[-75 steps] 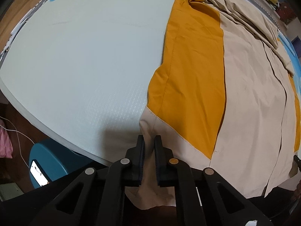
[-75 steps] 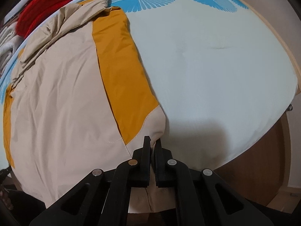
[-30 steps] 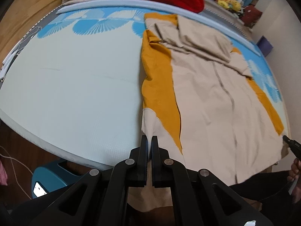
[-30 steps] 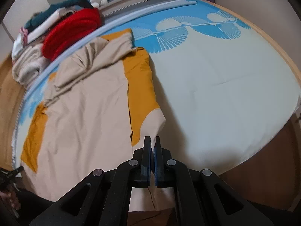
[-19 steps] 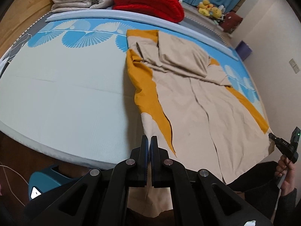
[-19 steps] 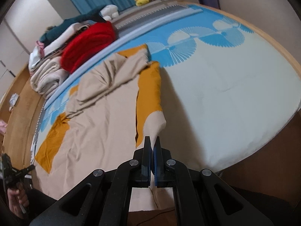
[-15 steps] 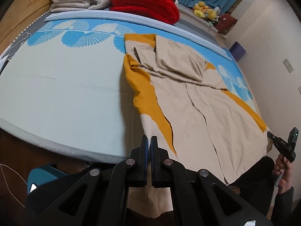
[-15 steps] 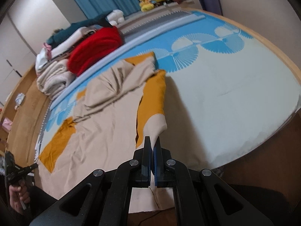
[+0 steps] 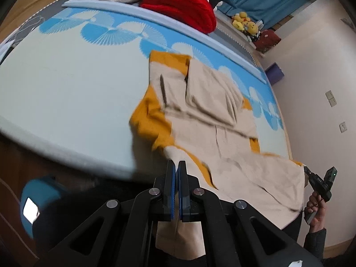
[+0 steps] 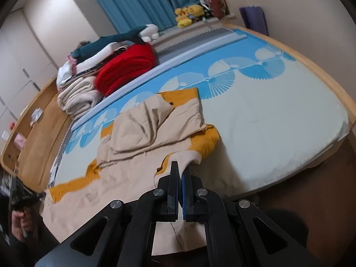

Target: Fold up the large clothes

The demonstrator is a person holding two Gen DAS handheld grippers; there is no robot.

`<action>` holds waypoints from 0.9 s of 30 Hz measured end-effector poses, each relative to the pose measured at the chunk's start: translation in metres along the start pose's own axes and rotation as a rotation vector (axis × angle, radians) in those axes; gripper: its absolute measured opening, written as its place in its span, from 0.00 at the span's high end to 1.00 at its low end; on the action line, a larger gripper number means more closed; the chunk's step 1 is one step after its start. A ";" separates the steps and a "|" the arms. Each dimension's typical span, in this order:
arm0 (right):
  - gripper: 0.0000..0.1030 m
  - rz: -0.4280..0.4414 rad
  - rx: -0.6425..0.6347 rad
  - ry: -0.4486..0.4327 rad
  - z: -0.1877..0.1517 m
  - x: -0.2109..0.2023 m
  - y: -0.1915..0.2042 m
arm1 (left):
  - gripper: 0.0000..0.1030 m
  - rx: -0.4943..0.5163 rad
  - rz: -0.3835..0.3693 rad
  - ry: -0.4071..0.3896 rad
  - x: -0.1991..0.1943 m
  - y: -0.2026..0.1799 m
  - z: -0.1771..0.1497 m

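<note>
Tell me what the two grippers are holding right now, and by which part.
Both hold the beige and orange garment by its near hem: the left hand-held gripper at one corner, the right hand-held gripper at the other.

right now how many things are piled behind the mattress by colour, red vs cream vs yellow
red blanket: 1
cream blanket: 1
yellow plush toys: too blurred to separate, counted as 1 cluster
total: 3
</note>
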State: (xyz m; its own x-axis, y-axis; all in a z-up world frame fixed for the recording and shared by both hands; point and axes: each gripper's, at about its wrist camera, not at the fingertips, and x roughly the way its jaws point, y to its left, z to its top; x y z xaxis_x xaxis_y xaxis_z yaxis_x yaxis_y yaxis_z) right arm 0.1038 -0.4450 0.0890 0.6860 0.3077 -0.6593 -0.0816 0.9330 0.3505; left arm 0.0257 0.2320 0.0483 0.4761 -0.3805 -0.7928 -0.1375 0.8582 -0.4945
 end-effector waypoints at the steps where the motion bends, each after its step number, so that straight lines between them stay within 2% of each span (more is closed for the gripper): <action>1: 0.98 -0.002 -0.002 0.006 0.012 0.013 -0.001 | 1.00 -0.017 -0.007 0.001 0.010 0.003 0.013; 3: 0.98 -0.047 0.004 0.048 0.046 0.053 -0.001 | 1.00 -0.044 0.001 0.000 0.041 0.009 0.050; 6: 0.98 -0.065 -0.001 0.081 0.093 0.115 0.002 | 1.00 -0.087 0.002 -0.001 0.096 0.022 0.105; 8: 0.97 -0.096 -0.027 0.102 0.124 0.164 0.004 | 0.96 -0.124 0.005 -0.008 0.128 0.034 0.133; 10: 0.97 -0.125 -0.016 0.114 0.145 0.206 -0.002 | 0.90 -0.219 0.000 -0.022 0.154 0.055 0.151; 11: 0.90 -0.123 0.022 0.111 0.151 0.223 -0.009 | 0.89 -0.269 -0.014 -0.026 0.162 0.064 0.155; 13: 0.87 -0.125 0.060 0.095 0.154 0.242 -0.023 | 0.85 -0.360 0.023 -0.019 0.170 0.078 0.160; 15: 0.87 -0.199 0.061 0.123 0.153 0.253 -0.030 | 0.76 -0.419 0.027 -0.048 0.170 0.086 0.162; 16: 0.87 -0.185 0.053 0.112 0.154 0.253 -0.031 | 0.74 -0.433 0.028 -0.053 0.171 0.089 0.163; 18: 0.81 -0.169 0.032 0.116 0.154 0.256 -0.031 | 0.69 -0.414 0.038 -0.047 0.176 0.088 0.163; 19: 0.73 -0.164 0.025 0.128 0.151 0.259 -0.032 | 0.61 -0.394 0.048 -0.038 0.179 0.086 0.162; 20: 0.63 -0.164 0.022 0.152 0.146 0.265 -0.034 | 0.57 -0.368 0.066 -0.020 0.184 0.084 0.159; 22: 0.54 -0.160 0.026 0.230 0.129 0.283 -0.040 | 0.55 -0.334 0.111 0.049 0.200 0.083 0.150; 24: 0.54 -0.166 0.028 0.294 0.115 0.297 -0.045 | 0.55 -0.313 0.140 0.117 0.211 0.080 0.141; 27: 0.54 -0.196 0.018 0.382 0.095 0.314 -0.054 | 0.55 -0.271 0.167 0.136 0.216 0.074 0.135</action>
State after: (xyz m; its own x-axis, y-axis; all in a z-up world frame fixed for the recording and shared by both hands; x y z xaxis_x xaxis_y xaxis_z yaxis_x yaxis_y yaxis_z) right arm 0.3927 -0.4166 -0.0739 0.3700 0.1752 -0.9123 0.0386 0.9783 0.2036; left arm 0.2355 0.2597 -0.1116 0.3096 -0.3003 -0.9022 -0.4383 0.7969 -0.4157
